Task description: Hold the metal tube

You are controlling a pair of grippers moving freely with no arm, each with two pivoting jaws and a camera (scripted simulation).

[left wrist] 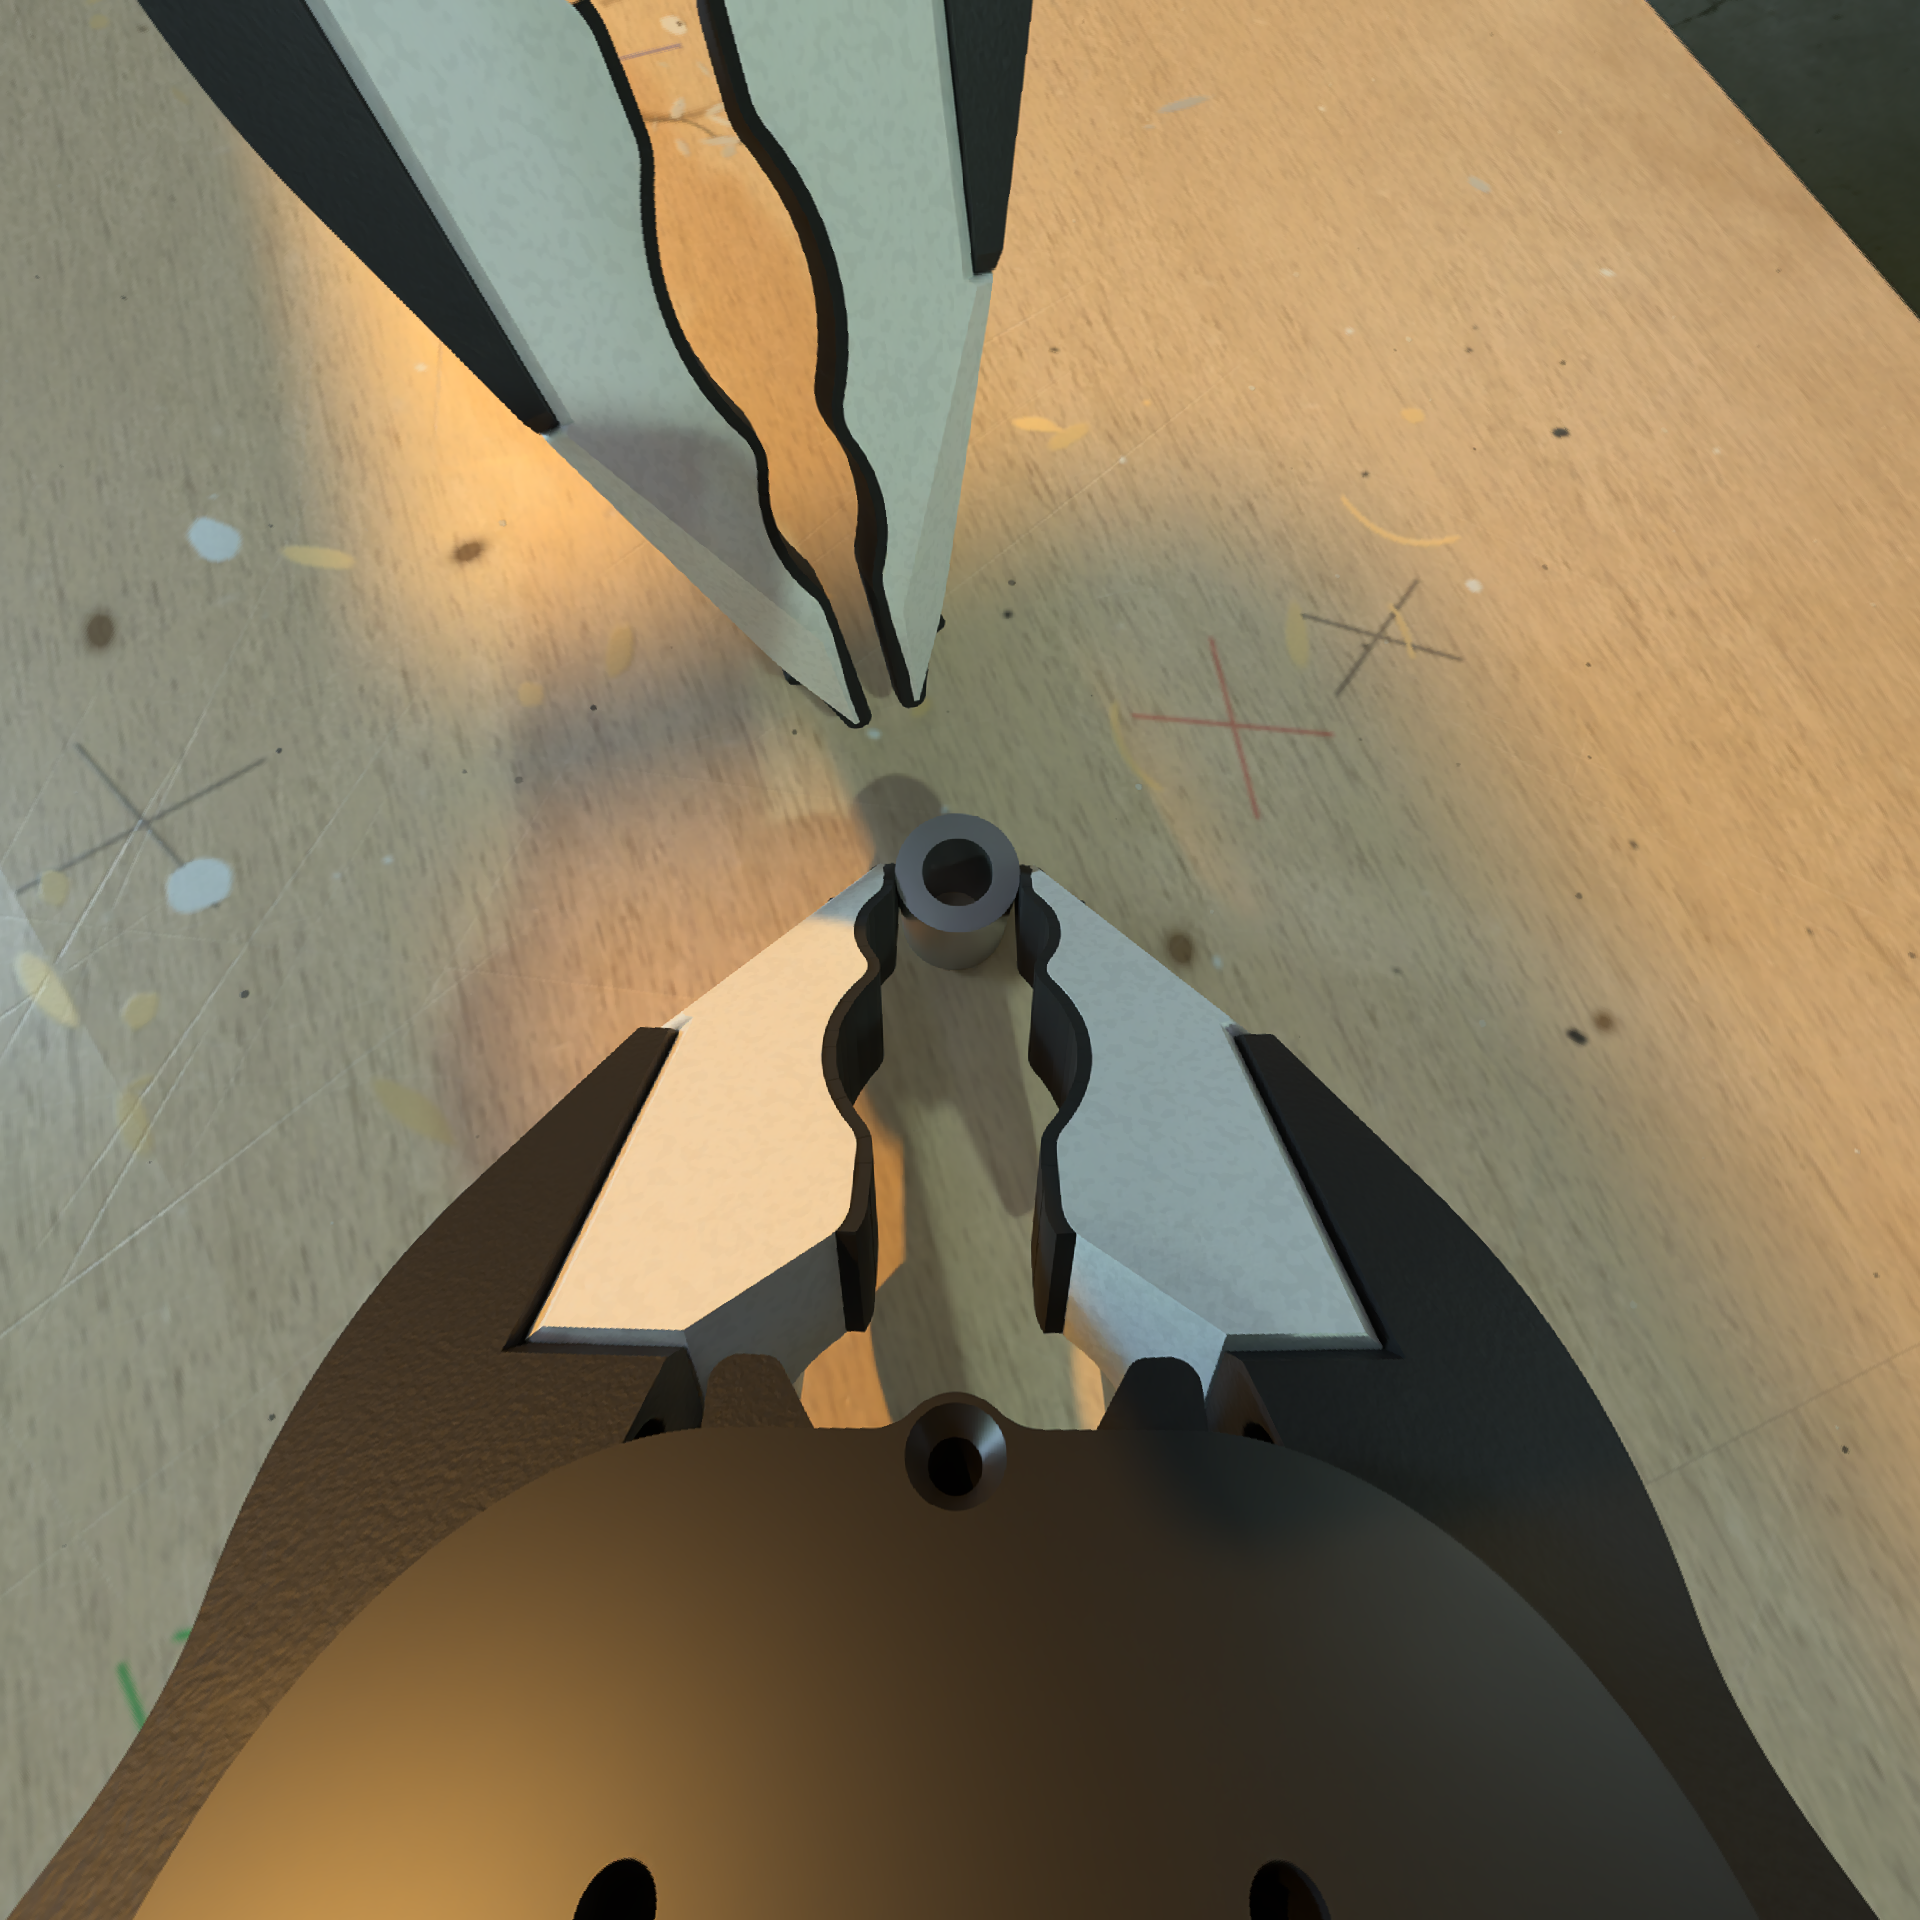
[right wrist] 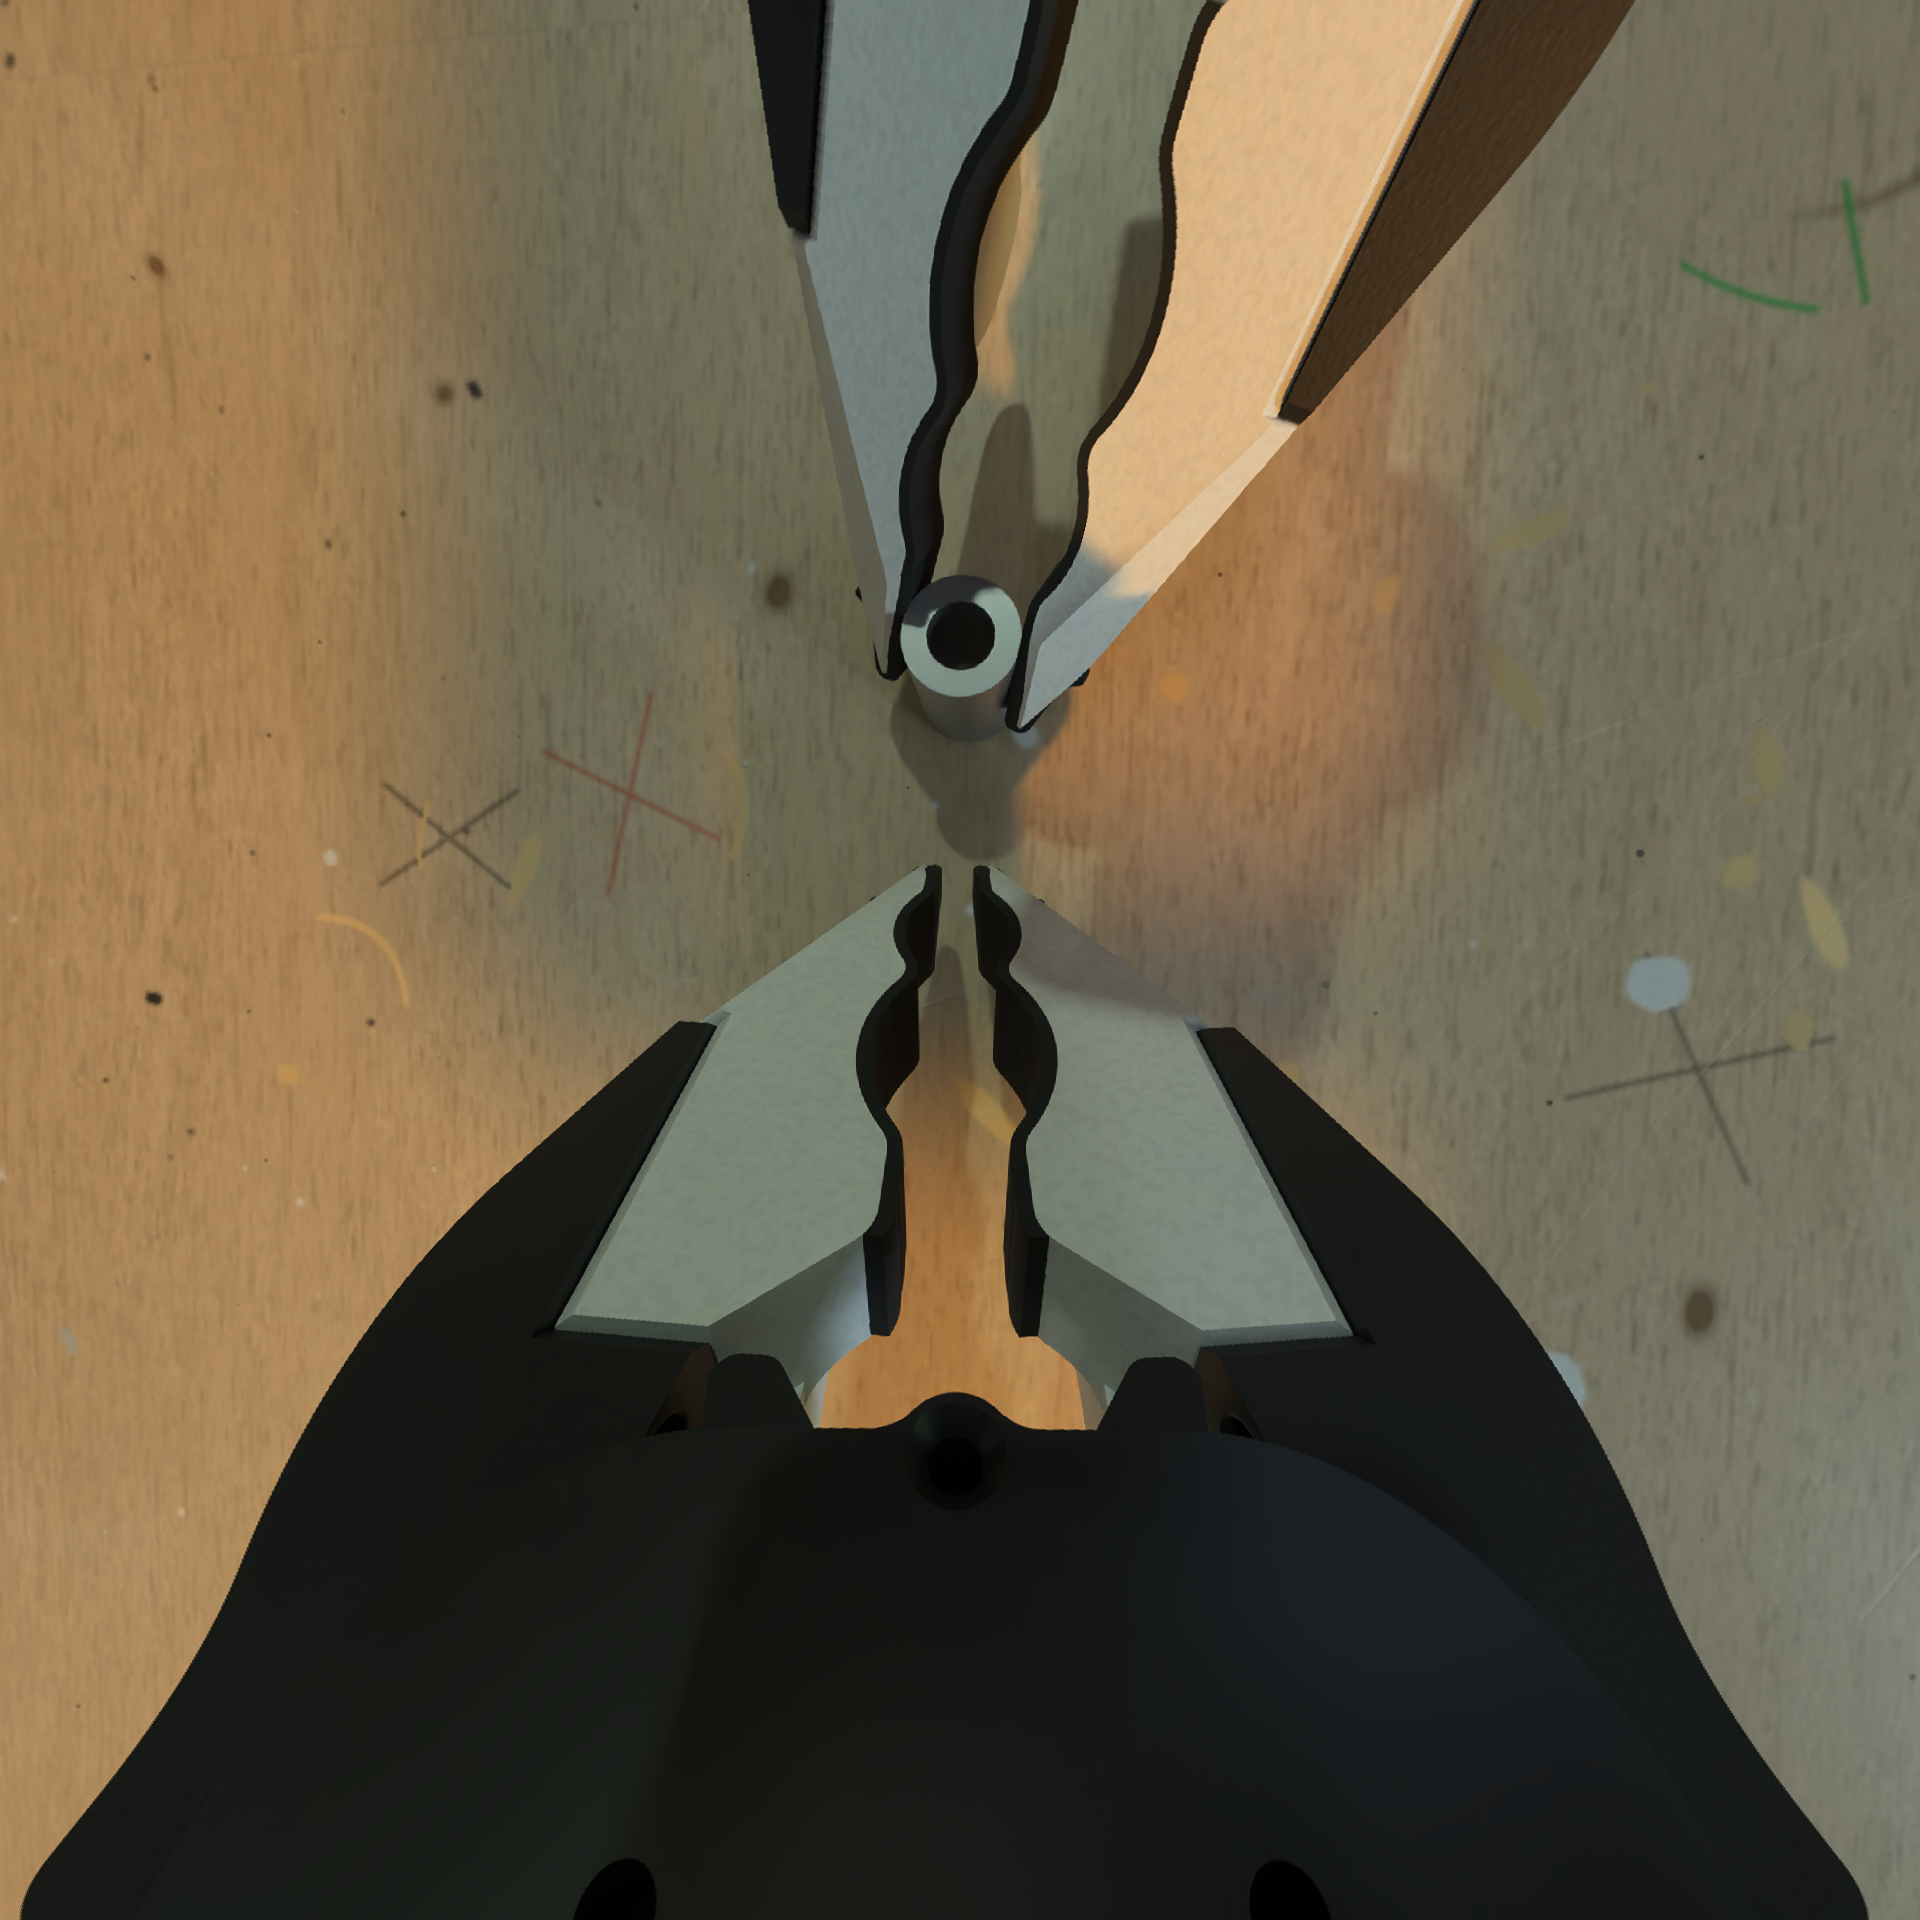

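1. My left claw (left wrist: 956,883) has the tube (left wrist: 956,873) pinched between its fingertips, one pad pressed to each side of the wall. In my left view that sits just below the centre of the frame.
2. The tube stands upright on the wooden table (left wrist: 1455,312). Both cameras look down its bore, so its long axis runs roughly along the line of sight, toward the table.
3. In my right view the tube (right wrist: 958,634) is above centre, flanked by the left claw (right wrist: 956,665), which comes down from the top of the frame.
4. My right claw (right wrist: 956,873) is nearly closed and empty. Only a thin slit parts its tips, with table showing through.
5. From those tips the tube lies straight ahead, up the frame, near but apart. A patch of shadowed table lies between.
6. In my left view the right claw (left wrist: 883,707) points down from the top of the frame, its tips stopping just short of the tube.
7. I judge the hold already made by the left. If the right is to join, it must spread first, since the slit looks narrower than the tube, then come in along the free direction, crosswise to the left's fingers.
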